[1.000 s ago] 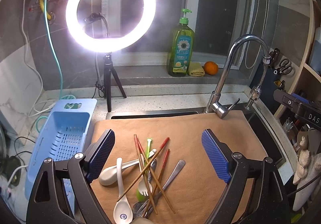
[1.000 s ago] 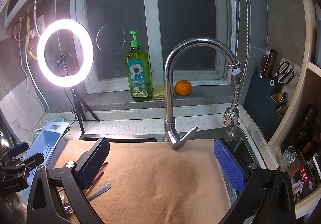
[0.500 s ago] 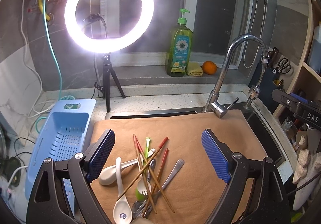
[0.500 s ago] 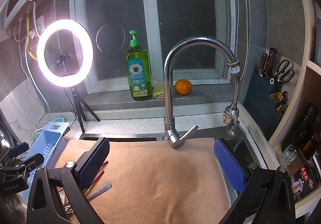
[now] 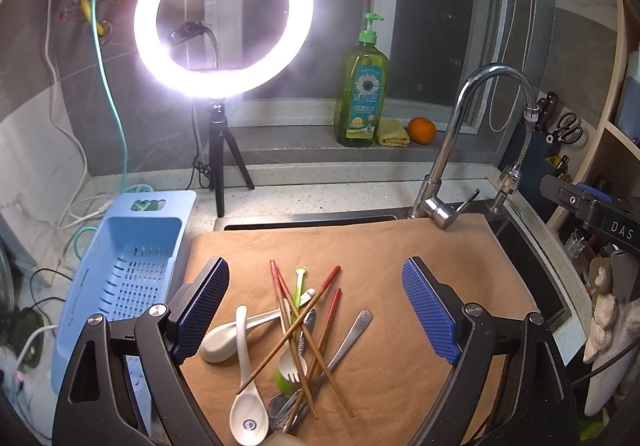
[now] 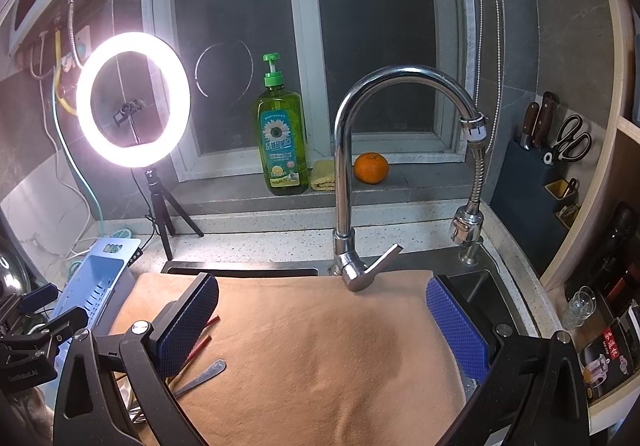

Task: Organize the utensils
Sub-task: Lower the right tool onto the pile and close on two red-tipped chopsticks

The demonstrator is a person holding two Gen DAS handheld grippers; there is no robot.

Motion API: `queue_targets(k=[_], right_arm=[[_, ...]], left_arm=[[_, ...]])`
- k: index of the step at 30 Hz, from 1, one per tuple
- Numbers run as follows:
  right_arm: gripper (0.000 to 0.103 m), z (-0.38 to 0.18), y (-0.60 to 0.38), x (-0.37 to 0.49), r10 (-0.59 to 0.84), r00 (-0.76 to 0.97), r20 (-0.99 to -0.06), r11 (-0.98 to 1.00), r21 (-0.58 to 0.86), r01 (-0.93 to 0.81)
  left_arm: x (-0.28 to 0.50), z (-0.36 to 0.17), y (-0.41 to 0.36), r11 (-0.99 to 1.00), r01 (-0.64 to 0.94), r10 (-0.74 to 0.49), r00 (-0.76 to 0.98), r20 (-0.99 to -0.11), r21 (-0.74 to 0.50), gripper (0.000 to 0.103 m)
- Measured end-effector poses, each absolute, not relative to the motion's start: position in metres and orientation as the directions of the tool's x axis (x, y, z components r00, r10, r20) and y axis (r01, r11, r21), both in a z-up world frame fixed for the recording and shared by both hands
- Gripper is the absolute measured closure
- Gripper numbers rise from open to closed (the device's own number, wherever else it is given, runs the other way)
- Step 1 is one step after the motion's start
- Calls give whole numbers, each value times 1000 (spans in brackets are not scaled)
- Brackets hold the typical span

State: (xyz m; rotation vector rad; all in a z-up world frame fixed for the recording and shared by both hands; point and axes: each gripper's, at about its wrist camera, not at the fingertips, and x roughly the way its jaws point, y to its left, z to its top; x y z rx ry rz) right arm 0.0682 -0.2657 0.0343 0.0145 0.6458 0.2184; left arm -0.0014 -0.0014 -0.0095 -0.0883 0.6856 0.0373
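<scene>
1. The utensils [image 5: 296, 342] lie in a crossed heap near the front edge of the cloth [image 5: 400, 246], left of its middle.
2. The left gripper [image 5: 316, 310] hangs above the heap, claw wide apart and empty; the right gripper [image 6: 322, 320] is likewise apart over bare cloth.
3. Take a top chopstick [image 5: 290, 330] first, by its free end.
4. Lift it straight up, then carry it to the basket [image 5: 120, 266] beside the cloth's left edge.

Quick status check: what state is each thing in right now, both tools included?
Left tool: open, empty, above the utensils.
Right tool: open, empty, over bare cloth.
Utensils: unsorted, crossed in a pile on the cloth.
Blue basket: empty as far as visible.
Faucet: off, no water running.
Ring light: on.
</scene>
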Motion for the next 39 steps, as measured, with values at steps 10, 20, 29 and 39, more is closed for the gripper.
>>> queue_targets(k=[10,20,29,39], right_arm=[[0,16,-255,82,346,699,-625,936,182,-301],[0,-10,-218,97,483,569,-665,867,271,-418],[12,-45,-188,108,567,395,-723,804,380,-458],[56,-80,-147,121,633,159,-758,715,494,-495]], left_arm=[[-19,-14,41,981,-183,103,760,-641,-59,14],[-45,-33,78,958,-281,172,709,-684,-51,14],[-54,-51,78,962,-265,134,677,-723,-70,15],[-18,-67,49,1000,-22,0,630,-776,-17,32]])
